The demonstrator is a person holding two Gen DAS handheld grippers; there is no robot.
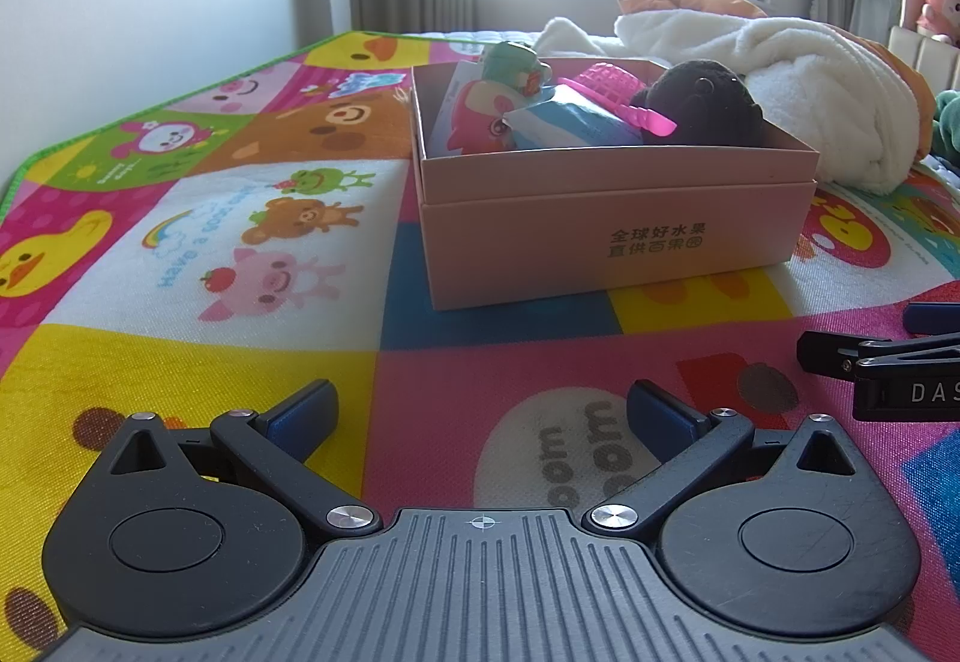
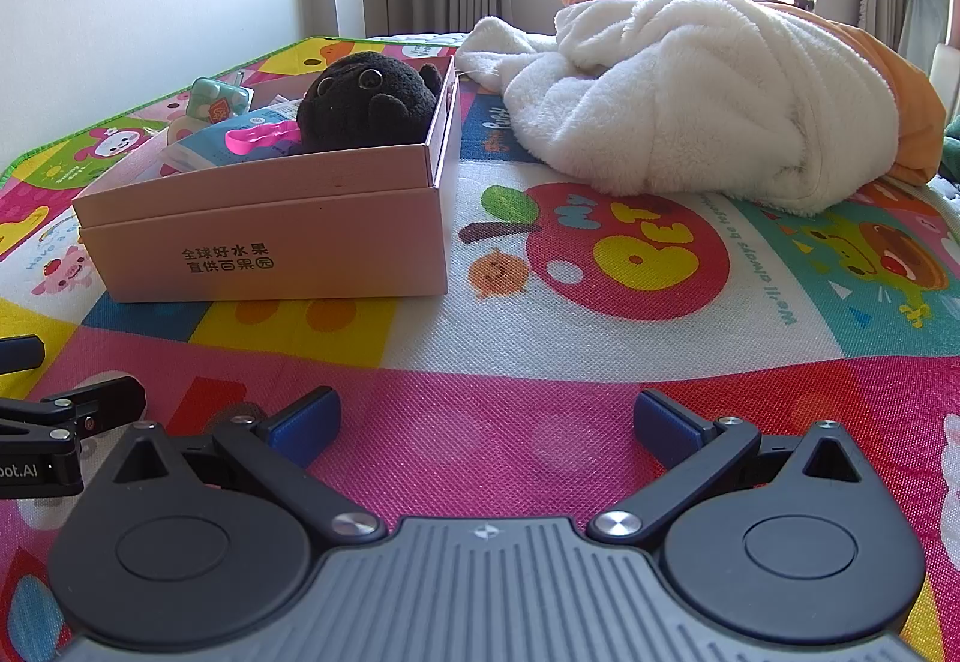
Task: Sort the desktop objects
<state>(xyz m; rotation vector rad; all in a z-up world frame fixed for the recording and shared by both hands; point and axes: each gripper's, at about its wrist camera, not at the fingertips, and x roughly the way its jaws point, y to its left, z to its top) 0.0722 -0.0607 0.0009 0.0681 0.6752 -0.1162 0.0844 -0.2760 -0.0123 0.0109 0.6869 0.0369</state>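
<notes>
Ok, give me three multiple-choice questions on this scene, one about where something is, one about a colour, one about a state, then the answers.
1. Where is the black plush?
A in the box
B on the blanket
C on the mat

2. What colour is the box?
A green
B pink
C white

3. How is the left gripper?
A open
B shut on a toy
C out of view

Answers: A, it sits inside the box walls; B, its sides are pink; A, the fingers stand apart with nothing between.

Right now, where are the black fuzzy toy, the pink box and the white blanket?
black fuzzy toy (image 2: pixel 366 101), right wrist view, middle of its body.
pink box (image 1: pixel 618 218), left wrist view, front wall.
white blanket (image 2: pixel 708 92), right wrist view, middle of the heap.
</notes>
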